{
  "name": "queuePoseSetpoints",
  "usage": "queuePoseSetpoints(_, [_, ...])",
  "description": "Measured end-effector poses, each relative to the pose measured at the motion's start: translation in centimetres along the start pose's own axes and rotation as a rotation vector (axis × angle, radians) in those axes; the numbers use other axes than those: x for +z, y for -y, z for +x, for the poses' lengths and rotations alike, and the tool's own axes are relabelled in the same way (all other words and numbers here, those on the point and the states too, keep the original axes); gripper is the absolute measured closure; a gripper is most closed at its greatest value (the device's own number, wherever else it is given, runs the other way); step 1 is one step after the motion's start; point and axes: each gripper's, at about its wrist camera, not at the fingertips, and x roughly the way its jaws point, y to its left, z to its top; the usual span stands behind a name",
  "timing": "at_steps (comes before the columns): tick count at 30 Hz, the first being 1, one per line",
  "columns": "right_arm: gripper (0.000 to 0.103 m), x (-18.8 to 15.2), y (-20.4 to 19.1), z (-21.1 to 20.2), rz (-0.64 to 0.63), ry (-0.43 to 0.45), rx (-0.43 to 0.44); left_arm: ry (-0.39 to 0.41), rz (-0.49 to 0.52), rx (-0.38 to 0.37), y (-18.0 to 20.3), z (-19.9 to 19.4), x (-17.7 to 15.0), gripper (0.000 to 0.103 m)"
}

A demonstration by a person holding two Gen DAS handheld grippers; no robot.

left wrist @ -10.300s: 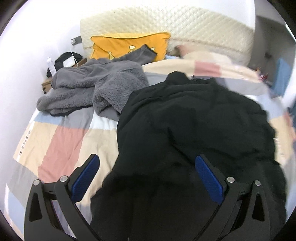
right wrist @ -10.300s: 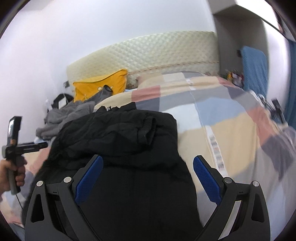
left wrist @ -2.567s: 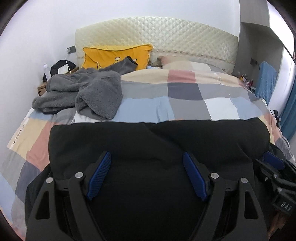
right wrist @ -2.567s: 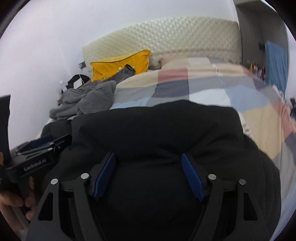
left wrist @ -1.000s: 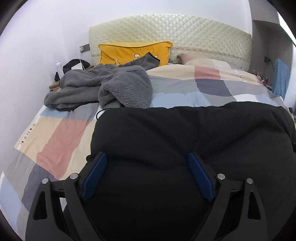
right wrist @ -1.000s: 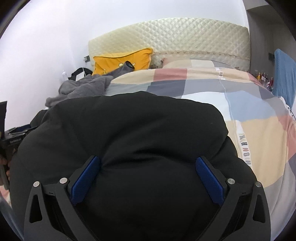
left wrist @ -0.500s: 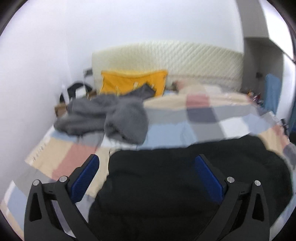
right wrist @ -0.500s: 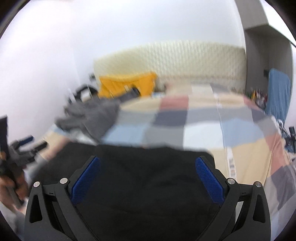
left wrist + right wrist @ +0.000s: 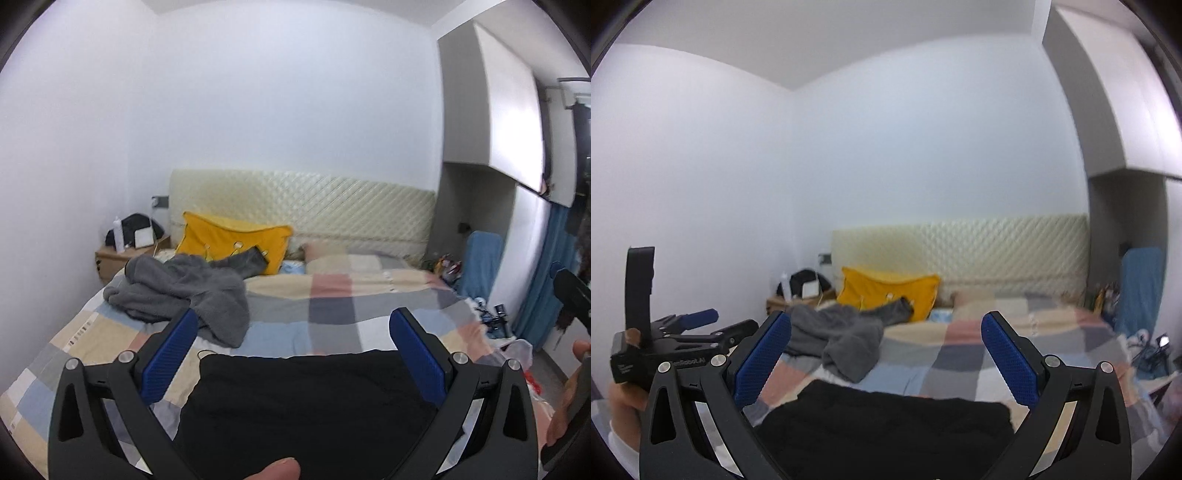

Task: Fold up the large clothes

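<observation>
Black garment lies folded on the bed, nearer than the grey fleece; left gripper and right gripper hover wide open, empty, likely letting the fold settle.

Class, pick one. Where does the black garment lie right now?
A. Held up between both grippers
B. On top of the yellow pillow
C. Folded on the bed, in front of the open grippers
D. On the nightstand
C: the black garment lies as a flat folded block on the bed, with the left gripper and right gripper both open and holding nothing.
</observation>
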Motion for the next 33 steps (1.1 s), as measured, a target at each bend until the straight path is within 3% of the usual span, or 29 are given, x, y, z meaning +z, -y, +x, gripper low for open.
queuePoseSetpoints(5, [0.000,0.6,-1.5,-3.6,0.016,0.033,-0.003,0.042,-0.008,-0.032,0.8,-4.3,-0.1,0.000])
queuePoseSetpoints(11, [0.000,-0.2,-2.8,-6.7,0.016,0.042,-0.020,0.067,0.036,0.003,1.8,-8.1,-1.4,0.000])
queuePoseSetpoints(15, [0.000,-1.5,-2.7,-7.4,0.076,0.048,-0.010,0.001,0.013,-0.032,2.0,-7.2,-2.7,0.000])
queuePoseSetpoints(18, [0.000,-3.1,-3.0,-7.1,0.097,0.019,-0.020,-0.023,0.012,-0.010,2.0,-7.2,-3.8,0.000])
queuePoseSetpoints(22, [0.000,-6.0,-3.6,-6.1,0.091,-0.077,-0.033,-0.045,-0.005,-0.017,1.6,-7.2,-5.2,0.000])
queuePoseSetpoints(26, [0.000,-8.6,-4.3,-4.6,0.085,-0.180,-0.004,-0.136,0.001,0.009,0.8,-5.3,-7.8,0.000])
queuePoseSetpoints(33, [0.000,-11.2,-5.0,-4.0,0.082,-0.239,-0.036,-0.229,-0.032,0.032,-0.7,-3.8,-11.4,0.000])
